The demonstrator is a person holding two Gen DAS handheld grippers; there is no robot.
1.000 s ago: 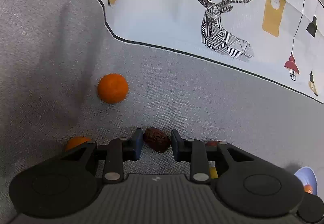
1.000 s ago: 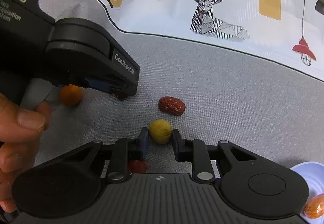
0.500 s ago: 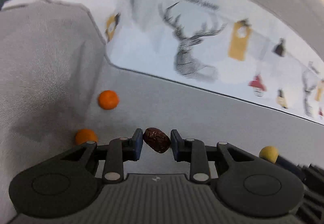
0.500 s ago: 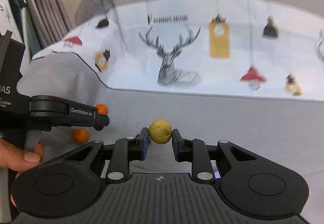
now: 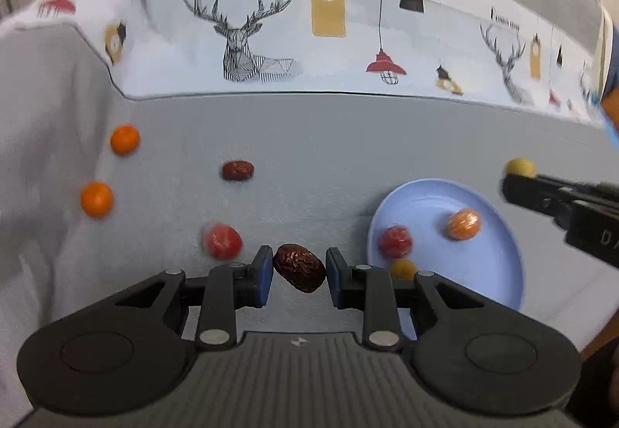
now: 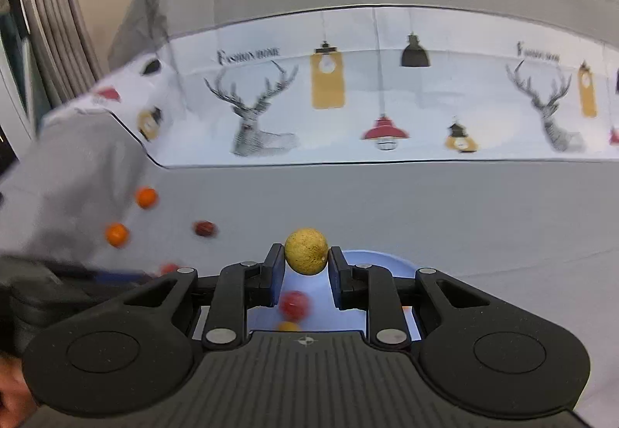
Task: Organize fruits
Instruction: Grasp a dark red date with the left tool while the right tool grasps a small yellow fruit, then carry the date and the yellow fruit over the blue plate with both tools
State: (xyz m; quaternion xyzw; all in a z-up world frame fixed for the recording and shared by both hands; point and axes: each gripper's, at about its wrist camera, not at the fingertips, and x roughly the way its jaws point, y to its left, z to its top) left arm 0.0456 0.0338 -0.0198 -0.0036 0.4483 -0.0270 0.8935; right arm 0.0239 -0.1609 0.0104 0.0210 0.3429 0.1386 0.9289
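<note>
My left gripper (image 5: 298,271) is shut on a dark red wrinkled date (image 5: 300,267) and holds it above the grey cloth, left of the light blue plate (image 5: 491,273). My right gripper (image 6: 305,265) is shut on a yellow round fruit (image 6: 306,251) above the plate (image 6: 387,261); it also shows in the left wrist view (image 5: 520,167). The plate holds a red fruit (image 5: 395,241), an orange one (image 5: 463,224) and a yellow one (image 5: 403,268).
On the cloth lie two oranges (image 5: 124,139) (image 5: 96,198), another date (image 5: 238,170) and a red fruit (image 5: 222,241). A white printed cloth (image 5: 329,41) covers the back. The right gripper's body (image 5: 572,211) reaches in from the right.
Both grippers have lifted off the cloth with their fruit and moved right. The right gripper now hangs over the plate; the plate has come into the left wrist view.
</note>
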